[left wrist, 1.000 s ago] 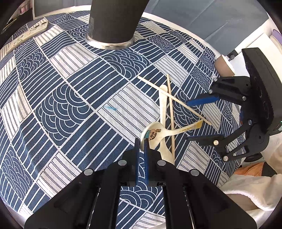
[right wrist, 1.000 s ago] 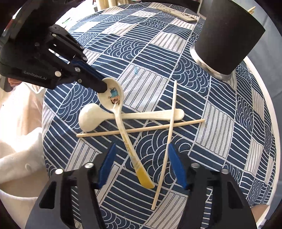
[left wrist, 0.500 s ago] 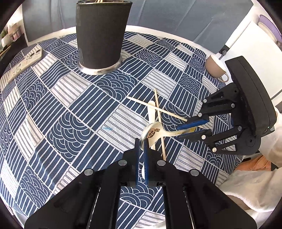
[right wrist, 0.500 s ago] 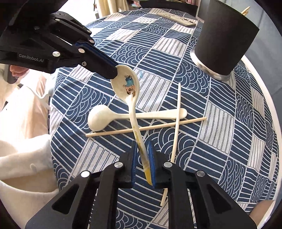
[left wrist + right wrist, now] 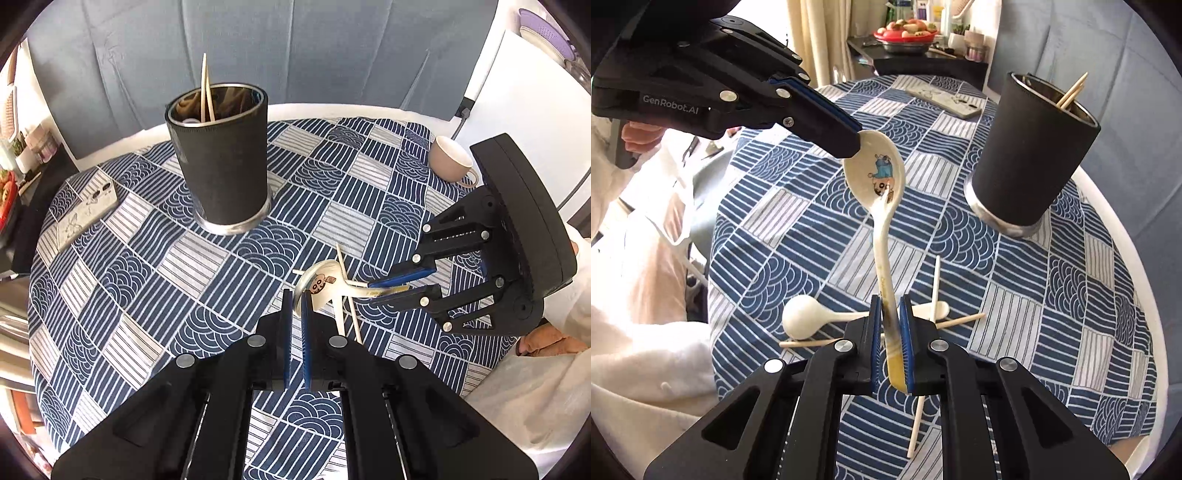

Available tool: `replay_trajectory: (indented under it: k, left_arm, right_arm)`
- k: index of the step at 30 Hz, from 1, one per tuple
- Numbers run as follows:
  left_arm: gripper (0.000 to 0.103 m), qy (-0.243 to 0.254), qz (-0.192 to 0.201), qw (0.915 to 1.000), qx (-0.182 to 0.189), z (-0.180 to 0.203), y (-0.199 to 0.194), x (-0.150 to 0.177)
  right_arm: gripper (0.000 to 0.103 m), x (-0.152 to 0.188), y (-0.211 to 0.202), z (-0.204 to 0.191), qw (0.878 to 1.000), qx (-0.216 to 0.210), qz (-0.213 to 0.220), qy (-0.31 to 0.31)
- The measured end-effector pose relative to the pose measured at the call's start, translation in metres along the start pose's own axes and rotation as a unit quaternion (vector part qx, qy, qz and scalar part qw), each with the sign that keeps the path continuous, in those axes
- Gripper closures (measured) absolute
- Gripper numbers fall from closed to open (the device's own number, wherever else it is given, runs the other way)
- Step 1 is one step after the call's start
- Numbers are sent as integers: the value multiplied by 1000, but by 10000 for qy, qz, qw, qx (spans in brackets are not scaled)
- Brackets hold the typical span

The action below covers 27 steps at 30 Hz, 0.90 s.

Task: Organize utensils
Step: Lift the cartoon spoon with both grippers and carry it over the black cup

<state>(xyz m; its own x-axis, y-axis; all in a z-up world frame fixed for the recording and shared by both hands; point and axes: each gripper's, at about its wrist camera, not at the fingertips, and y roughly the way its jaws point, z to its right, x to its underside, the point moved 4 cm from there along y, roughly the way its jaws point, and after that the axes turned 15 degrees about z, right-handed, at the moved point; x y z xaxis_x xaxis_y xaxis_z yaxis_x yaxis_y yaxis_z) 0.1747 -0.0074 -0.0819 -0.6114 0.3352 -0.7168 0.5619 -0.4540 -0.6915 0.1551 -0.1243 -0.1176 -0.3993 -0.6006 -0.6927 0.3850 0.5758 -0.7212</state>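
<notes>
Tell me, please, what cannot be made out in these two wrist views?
- Utensil holder contents: its wall hides all but the chopstick tips, both views.
- Plain white spoon: the right gripper covers its handle's middle, right wrist view.
- Mug interior: too small, left wrist view.

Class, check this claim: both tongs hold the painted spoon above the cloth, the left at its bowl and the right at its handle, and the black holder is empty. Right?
Not quite. The black holder is not empty: chopsticks stand in it, as the left wrist view shows. The left tongs do grip the painted spoon at its bowl, the right tongs at its handle.
</notes>
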Motion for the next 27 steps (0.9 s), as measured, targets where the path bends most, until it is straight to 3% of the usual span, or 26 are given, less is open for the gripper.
replay_trajectory:
  k: [15, 27]
  left_arm:
    - [98, 554, 546, 9969, -82, 2, -35, -80]
    - [98, 894, 784, 9925, -275, 2, -50, -119]
  right_arm:
    - [95, -60, -21, 30, 9952, 300, 920, 168]
    - [95, -92, -31, 49, 9866, 424, 1539, 341]
